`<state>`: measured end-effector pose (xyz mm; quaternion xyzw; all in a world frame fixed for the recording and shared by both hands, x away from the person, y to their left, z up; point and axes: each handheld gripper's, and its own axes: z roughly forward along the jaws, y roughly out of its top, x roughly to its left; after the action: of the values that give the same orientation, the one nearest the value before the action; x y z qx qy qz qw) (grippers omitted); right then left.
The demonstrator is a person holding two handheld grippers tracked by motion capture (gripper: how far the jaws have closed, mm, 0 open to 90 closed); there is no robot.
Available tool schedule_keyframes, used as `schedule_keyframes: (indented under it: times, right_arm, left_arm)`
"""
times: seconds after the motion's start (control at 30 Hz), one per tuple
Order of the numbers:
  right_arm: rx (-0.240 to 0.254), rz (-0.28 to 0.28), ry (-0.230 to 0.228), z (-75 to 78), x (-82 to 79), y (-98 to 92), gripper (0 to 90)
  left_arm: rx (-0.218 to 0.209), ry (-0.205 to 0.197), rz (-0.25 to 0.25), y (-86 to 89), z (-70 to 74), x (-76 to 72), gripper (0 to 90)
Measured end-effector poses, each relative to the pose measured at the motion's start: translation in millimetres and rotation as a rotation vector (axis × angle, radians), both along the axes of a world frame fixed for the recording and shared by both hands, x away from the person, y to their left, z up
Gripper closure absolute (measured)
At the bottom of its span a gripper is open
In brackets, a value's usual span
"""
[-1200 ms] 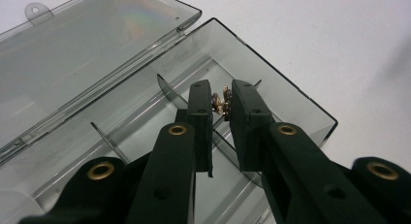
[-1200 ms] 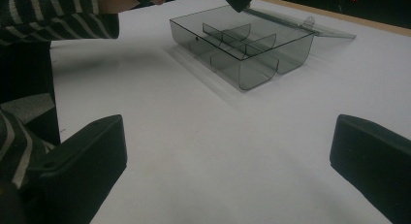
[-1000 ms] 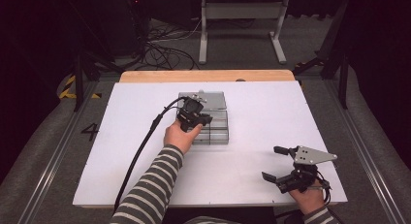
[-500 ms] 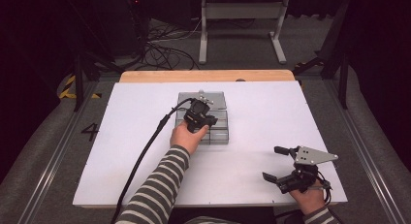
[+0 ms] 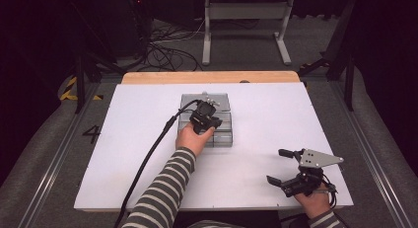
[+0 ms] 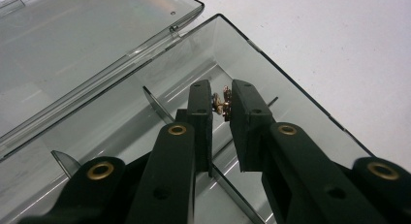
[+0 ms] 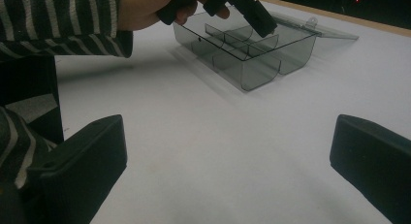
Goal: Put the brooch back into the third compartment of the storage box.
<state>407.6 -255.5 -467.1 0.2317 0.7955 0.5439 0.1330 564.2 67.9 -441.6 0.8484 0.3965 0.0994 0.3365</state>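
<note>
Placement step, by our judgement: we hold the left gripper [image 6: 220,105] over the clear compartment box [image 5: 219,134], its fingers [image 6: 201,112] nearly closed on one small gold-coloured metal piece [image 6: 223,102]. We cannot tell what kind of piece it is. It hangs above a compartment at the box's far end, close to the box's outer wall, with a divider just below the fingers.

The box sits mid-tabletop [image 5: 276,114], with its hinged lid [image 6: 87,35] laid open flat on the side of the box away from us.

Next move, as we judge it: lower the fingers a little further between the dividers without knocking a wall, then open them so the piece drops into that cell.

The right gripper [image 5: 285,166] rests well apart from the box, toward our side of the tabletop. Its fingers [image 7: 77,161] are spread wide and hold nothing.

Count: one box, one lid, one gold piece, two grippers. We see nothing lying in the compartments.
</note>
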Motion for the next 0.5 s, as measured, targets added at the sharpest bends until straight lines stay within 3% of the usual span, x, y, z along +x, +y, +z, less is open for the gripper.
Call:
schedule_keyframes:
  times: [0.5]
  right_arm:
    - [0.0,0.0,-0.001,0.0,0.1,-0.1,0.6]
  left_arm:
    - [0.013,-0.005,-0.005,-3.6,-2.3,1.4,79.4]
